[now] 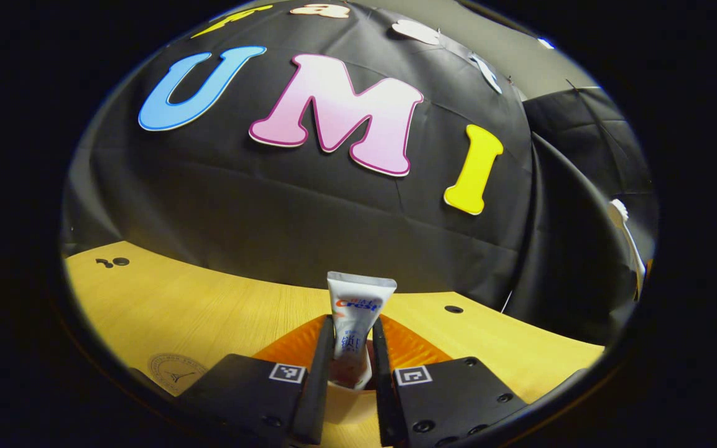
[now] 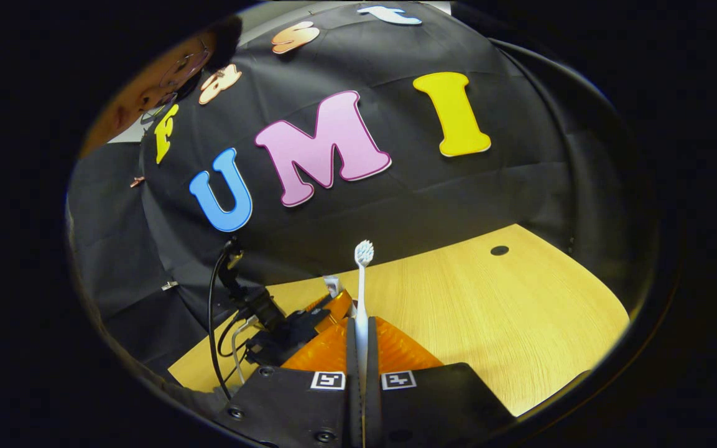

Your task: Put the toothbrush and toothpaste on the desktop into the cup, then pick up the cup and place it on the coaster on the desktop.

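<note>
My left gripper (image 1: 352, 323) is shut on a white toothpaste tube (image 1: 358, 305), which stands upright with its crimped end up. The tube's lower end hangs over a pale rounded rim (image 1: 341, 407) between the fingers, seemingly the cup. A round pale coaster (image 1: 175, 372) lies on the wooden desktop (image 1: 165, 305) to the lower left. My right gripper (image 2: 361, 323) is shut on the handle of a white toothbrush (image 2: 363, 280), bristles up. Farther left in the right gripper view, the left gripper (image 2: 283, 333) holds the toothpaste (image 2: 332, 285). The toothbrush (image 1: 624, 233) also shows at the right edge of the left gripper view.
The desktop (image 2: 520, 311) stretches wide to the right in the right gripper view, with a small dark hole (image 2: 499, 250). More holes (image 1: 453, 309) mark the wood near the cloth wall. Cables (image 2: 218, 323) trail off the left gripper. A person's head (image 2: 159, 81) is at the upper left.
</note>
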